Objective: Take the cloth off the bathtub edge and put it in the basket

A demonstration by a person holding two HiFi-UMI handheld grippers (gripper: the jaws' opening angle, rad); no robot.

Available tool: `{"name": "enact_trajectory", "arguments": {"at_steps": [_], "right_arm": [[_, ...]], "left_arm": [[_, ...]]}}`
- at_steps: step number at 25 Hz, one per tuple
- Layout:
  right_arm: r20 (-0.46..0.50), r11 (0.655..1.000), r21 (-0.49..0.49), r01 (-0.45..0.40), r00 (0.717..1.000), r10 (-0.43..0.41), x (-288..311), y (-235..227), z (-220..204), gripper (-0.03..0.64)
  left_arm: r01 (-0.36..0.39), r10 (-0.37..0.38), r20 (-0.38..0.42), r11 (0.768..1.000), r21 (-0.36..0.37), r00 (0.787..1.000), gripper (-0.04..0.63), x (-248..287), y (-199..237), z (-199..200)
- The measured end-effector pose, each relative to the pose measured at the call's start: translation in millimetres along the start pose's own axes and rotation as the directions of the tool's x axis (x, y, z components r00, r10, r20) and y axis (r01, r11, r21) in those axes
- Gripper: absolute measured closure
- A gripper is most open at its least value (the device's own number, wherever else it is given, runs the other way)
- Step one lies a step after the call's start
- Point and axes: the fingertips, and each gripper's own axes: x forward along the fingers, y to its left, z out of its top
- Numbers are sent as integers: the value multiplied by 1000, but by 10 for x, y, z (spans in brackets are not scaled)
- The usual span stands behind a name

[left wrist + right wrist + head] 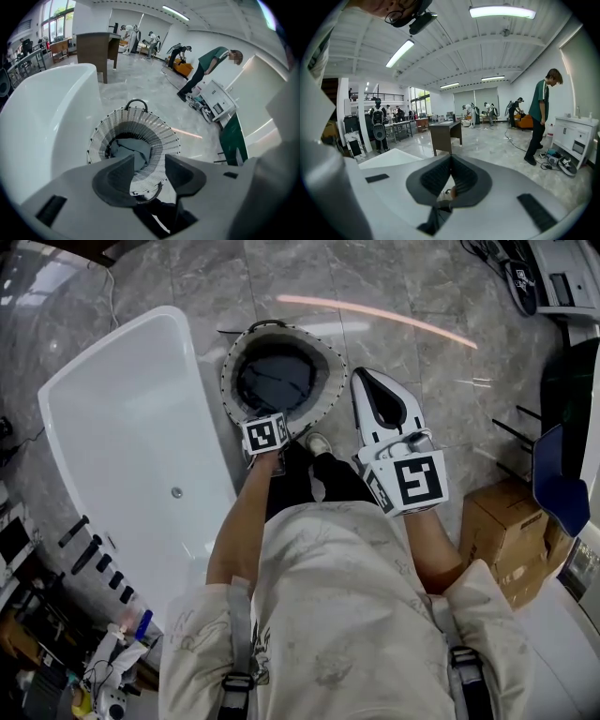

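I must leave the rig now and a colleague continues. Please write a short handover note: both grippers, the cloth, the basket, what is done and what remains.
Left gripper: open, empty, above the basket, pointing down into it.
Right gripper: shut, holding nothing, pointing out into the room.
Cloth: grey, crumpled inside the basket, which stands on the floor beside the bathtub.
Done: the cloth is in the basket; none shows on the visible tub edge.
Left: apparently only to draw the left gripper away.
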Motion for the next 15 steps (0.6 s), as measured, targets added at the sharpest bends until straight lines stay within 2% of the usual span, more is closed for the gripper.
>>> {"name": "enact_trajectory", "arguments": {"at_steps": [9, 15], "right_arm": [[40, 998, -26, -58, 997, 59, -224, 88, 74, 629], [73, 995, -57, -81, 994, 85, -397, 171, 193, 629]], "left_arm": [[13, -5, 163, 999, -47, 987, 394, -606, -158, 42], [49, -28, 299, 997, -60, 954, 394, -1135, -373, 170]]}}
